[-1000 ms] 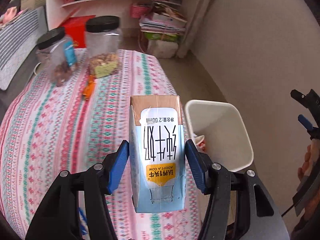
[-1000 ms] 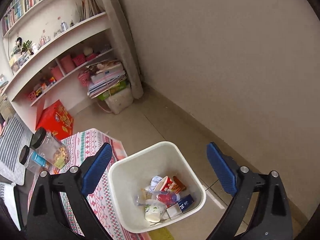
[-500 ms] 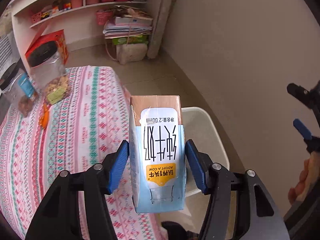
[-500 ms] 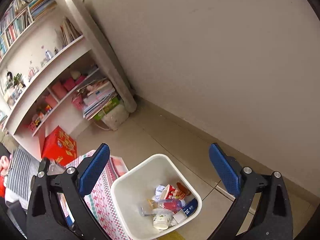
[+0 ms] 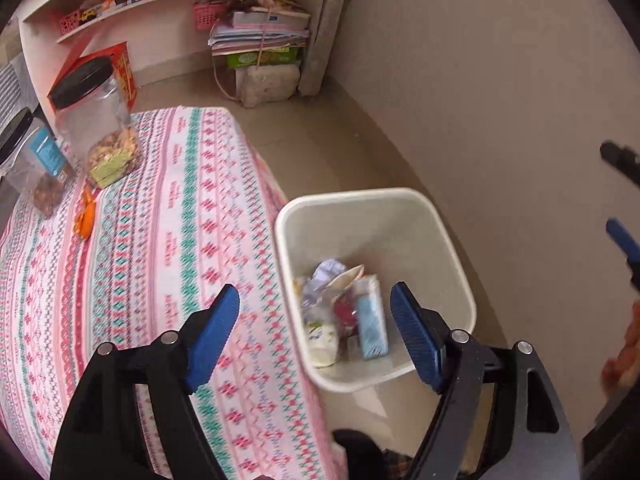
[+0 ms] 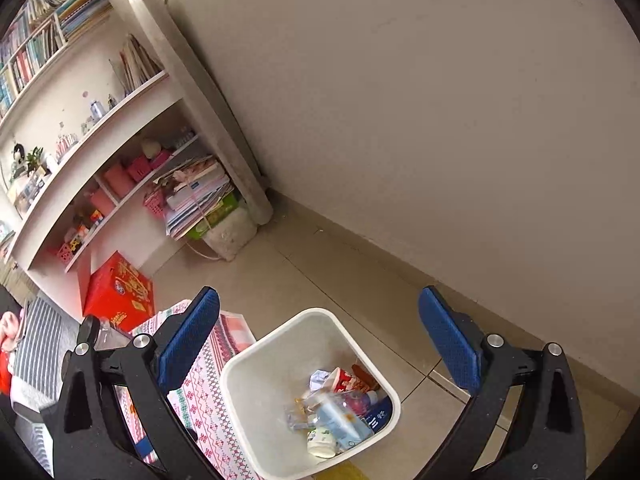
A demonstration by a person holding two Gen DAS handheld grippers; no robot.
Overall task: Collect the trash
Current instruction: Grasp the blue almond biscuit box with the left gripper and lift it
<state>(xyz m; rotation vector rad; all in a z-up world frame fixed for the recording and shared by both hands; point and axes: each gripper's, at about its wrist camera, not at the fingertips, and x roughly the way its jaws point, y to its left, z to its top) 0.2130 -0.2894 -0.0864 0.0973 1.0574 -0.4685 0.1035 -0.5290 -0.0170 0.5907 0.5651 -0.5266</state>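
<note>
A smooth white plastic bin [image 5: 448,240] stands by a woven patterned cloth [image 5: 160,240] and glossy floor tiles [image 6: 320,280].

At the right edge of the left wrist view, the right gripper [image 5: 622,200] is blurred and cut off, so how its jaws stand cannot be read there; the hand [image 5: 622,360] below it is an orange smear. The second jar [image 5: 30,168] at the left edge is half out of frame. In the bin [image 5: 376,216], the trash beneath the blue carton [image 5: 371,322] is a smeared heap. At the lower left of the right wrist view, the bench [image 6: 200,392] hides behind the gripper's arm.
</note>
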